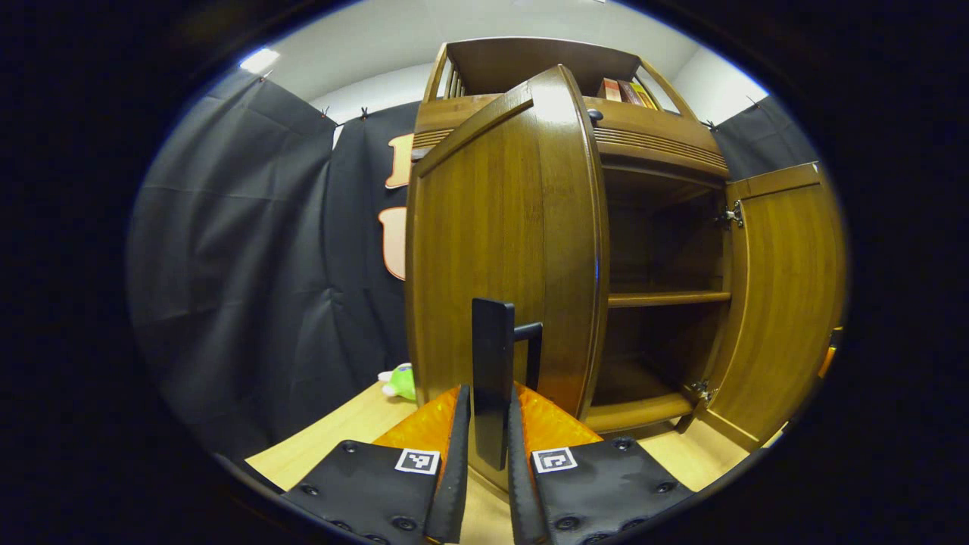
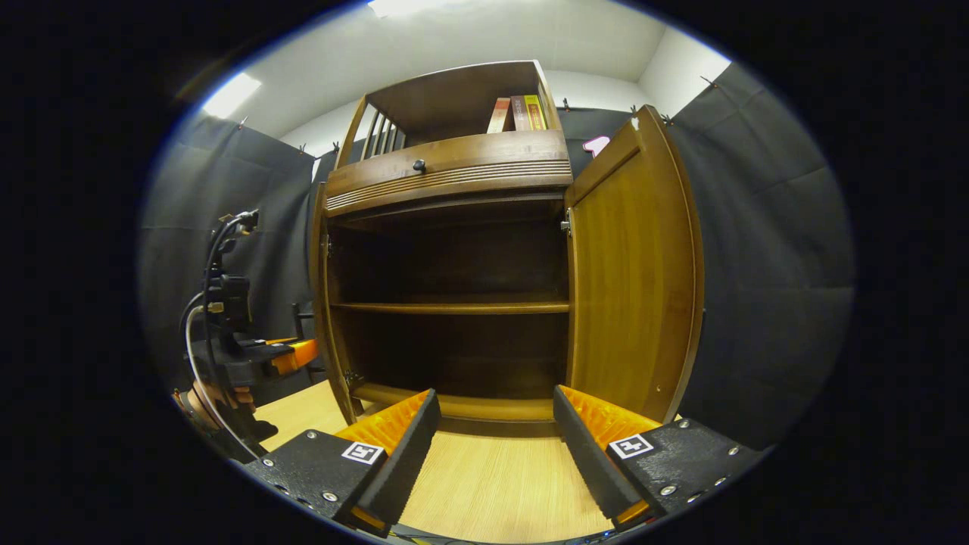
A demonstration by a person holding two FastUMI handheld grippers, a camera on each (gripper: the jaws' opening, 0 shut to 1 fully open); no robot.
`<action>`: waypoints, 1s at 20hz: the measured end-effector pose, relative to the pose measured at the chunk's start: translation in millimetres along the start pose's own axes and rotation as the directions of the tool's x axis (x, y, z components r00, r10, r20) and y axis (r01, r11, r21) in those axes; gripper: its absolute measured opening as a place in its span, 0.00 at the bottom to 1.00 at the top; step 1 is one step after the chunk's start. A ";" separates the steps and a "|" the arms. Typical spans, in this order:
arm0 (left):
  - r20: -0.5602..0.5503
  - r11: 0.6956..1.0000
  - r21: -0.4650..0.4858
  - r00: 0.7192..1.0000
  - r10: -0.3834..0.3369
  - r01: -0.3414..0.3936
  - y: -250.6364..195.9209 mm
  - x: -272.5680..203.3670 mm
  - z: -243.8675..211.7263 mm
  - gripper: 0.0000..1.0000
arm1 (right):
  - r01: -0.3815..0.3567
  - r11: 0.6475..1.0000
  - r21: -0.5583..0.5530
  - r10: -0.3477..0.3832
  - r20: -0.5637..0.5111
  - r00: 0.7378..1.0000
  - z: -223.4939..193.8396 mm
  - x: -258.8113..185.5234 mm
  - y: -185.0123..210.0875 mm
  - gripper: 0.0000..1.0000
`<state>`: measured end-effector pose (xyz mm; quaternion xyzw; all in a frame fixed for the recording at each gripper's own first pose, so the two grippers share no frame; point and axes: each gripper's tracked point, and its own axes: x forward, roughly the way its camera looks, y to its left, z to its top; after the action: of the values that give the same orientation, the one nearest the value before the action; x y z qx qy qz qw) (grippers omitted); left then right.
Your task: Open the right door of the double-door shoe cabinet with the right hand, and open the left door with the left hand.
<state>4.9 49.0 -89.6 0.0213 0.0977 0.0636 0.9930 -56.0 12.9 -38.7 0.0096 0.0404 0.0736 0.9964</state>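
flanking the cabinet (image 2: 454, 174): books (image 2: 518, 113), green toy (image 1: 400, 381).

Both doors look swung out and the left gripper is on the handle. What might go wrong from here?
1. The left gripper is clamped on the left door's black handle; pulling away before opening may jerk the left door or strain its hinges.
2. The right gripper hangs open close to the right door; a sideways move might knock it.

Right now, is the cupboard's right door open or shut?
Open. The right door stands swung out from the cupboard, baring the dark shelf inside. The right tongs hang open before it.
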 end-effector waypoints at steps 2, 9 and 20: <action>0.003 1.000 0.001 1.000 0.012 -0.012 14.8 -6.5 -1.1 0.31 | 0.002 1.000 -0.004 -0.002 -0.003 1.000 -3.7 0.8 3.3 0.93; 0.013 0.999 0.000 0.999 -0.037 0.037 56.4 -21.1 -2.4 0.18 | -0.011 1.000 -0.004 0.011 -0.019 1.000 -9.0 2.6 22.7 0.92; 0.036 0.979 0.026 0.979 -0.201 0.200 140.5 -10.5 -0.5 0.12 | 0.069 0.997 -0.032 -0.068 0.025 0.997 -6.6 7.5 47.0 0.92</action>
<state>-22.6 186.9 -80.4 0.0239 0.0809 -0.0382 0.9957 -56.0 60.7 -44.7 -0.0073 0.0275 0.0399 0.9988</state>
